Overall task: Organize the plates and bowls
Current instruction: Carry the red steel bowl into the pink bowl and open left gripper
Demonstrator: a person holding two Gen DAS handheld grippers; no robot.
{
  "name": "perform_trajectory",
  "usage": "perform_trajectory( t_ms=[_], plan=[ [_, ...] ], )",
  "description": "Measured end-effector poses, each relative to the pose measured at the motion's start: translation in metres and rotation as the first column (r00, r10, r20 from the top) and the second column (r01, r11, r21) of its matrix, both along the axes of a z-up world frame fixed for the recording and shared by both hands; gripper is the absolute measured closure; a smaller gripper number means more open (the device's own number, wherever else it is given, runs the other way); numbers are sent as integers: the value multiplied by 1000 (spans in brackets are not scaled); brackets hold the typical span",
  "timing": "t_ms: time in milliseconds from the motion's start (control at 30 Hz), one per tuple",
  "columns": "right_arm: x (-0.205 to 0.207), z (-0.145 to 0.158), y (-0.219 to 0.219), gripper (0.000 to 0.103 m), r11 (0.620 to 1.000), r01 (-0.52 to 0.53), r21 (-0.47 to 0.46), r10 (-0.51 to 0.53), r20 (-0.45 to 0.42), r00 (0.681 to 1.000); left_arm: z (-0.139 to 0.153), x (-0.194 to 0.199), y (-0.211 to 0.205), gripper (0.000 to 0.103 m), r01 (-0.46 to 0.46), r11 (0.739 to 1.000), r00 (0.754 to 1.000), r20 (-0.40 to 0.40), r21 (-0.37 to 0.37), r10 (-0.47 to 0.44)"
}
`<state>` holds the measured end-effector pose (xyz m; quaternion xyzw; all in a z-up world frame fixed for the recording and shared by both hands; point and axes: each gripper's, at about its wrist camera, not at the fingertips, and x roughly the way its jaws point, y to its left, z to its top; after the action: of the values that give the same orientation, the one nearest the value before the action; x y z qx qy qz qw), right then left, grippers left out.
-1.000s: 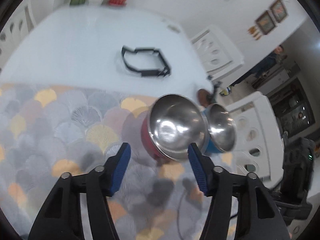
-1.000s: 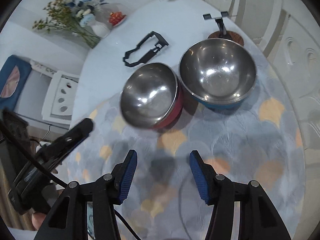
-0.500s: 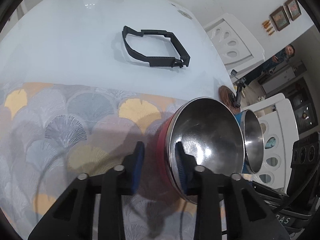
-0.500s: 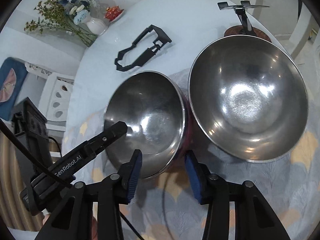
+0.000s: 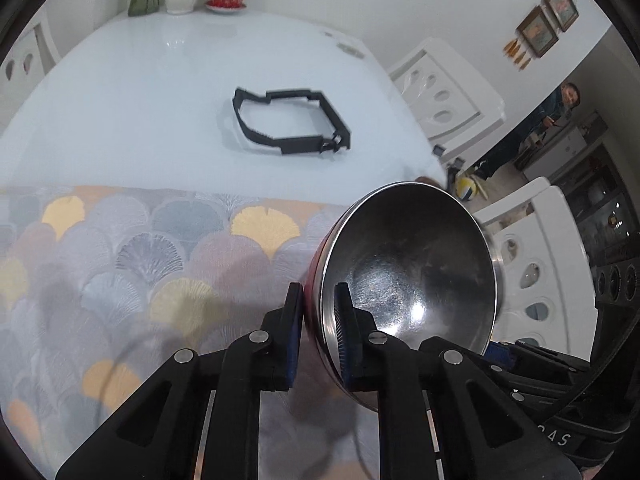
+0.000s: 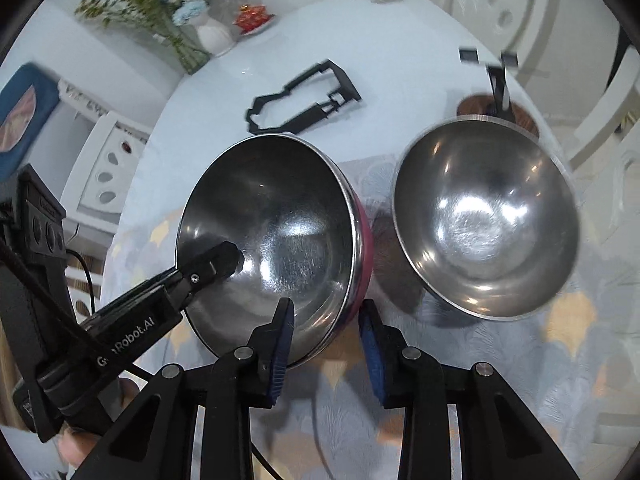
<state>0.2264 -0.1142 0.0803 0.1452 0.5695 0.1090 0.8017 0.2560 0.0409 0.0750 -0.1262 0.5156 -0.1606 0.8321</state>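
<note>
Listing from left to right, as seen across the two wrist views.

Left hand-held gripper point(image 5: 318, 322): closed on the near-left rim of the red bowl point(image 5: 408, 280), one blue pad on the red outer wall, the other against the steel inside. In the right wrist view the same gripper point(image 6: 236, 258) reaches in from the lower left, its tip inside the red bowl point(image 6: 276, 236).

Red bowl: steel-lined, red outside, tilted with its mouth turned toward the cameras. It sits over the patterned mat point(image 5: 120, 264), a fan-motif cloth in grey, yellow and peach that covers the near part of the desk point(image 5: 140, 100).

Right hand-held gripper point(image 6: 328, 344): jaws closing, with the near-right rim of the red bowl between them. The left pad sits inside the bowl; the right pad stands outside by the red wall. Whether either pad presses on the rim yet cannot be told.

Second bowl point(image 6: 484, 220): steel inside, just beside the red bowl on its right, ahead and to the right of the right gripper, apart from both grippers. Its outer colour is not visible.

Black frame point(image 6: 304, 100): an open plastic outline lying flat on the bare white desk, beyond both bowls.

Far edge, ahead and left: white vase point(image 6: 214, 36) with flowers, small red dish point(image 6: 254, 18) beside it.
</note>
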Motion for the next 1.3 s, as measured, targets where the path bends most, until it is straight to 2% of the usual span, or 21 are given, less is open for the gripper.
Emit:
perform_trajectory(
  t_ms=[300,433,700,833,1000,1133,1300],
  plan=[
    [-50,57,3,71,999,-39,-33,41,67,997,54,-51,5,91,-14,998,997,81,-61,19],
    [-75,78,8,71,998,-42,-44,46,88,995,72,-78,12,91,-29,993,995,93,-111,39],
    [-162,105,15,71,999,-36,-35,39,108,993,100,-163,22,91,-29,989,990,133,-146,48],
    [-207,98,16,71,999,-30,-11,31,80,996,97,-211,27,91,-30,991,992,117,-131,46],
    [-259,74,20,71,999,-35,3,35,3,999,79,-266,30,90,-52,992,996,64,-113,59],
    [-292,54,17,71,999,-26,29,28,-63,998,62,-295,27,90,-48,995,998,26,-90,51],
    [-315,27,12,71,1000,-2,30,6,-131,991,42,-321,15,90,-16,1000,1000,8,-19,16]
  ],
)
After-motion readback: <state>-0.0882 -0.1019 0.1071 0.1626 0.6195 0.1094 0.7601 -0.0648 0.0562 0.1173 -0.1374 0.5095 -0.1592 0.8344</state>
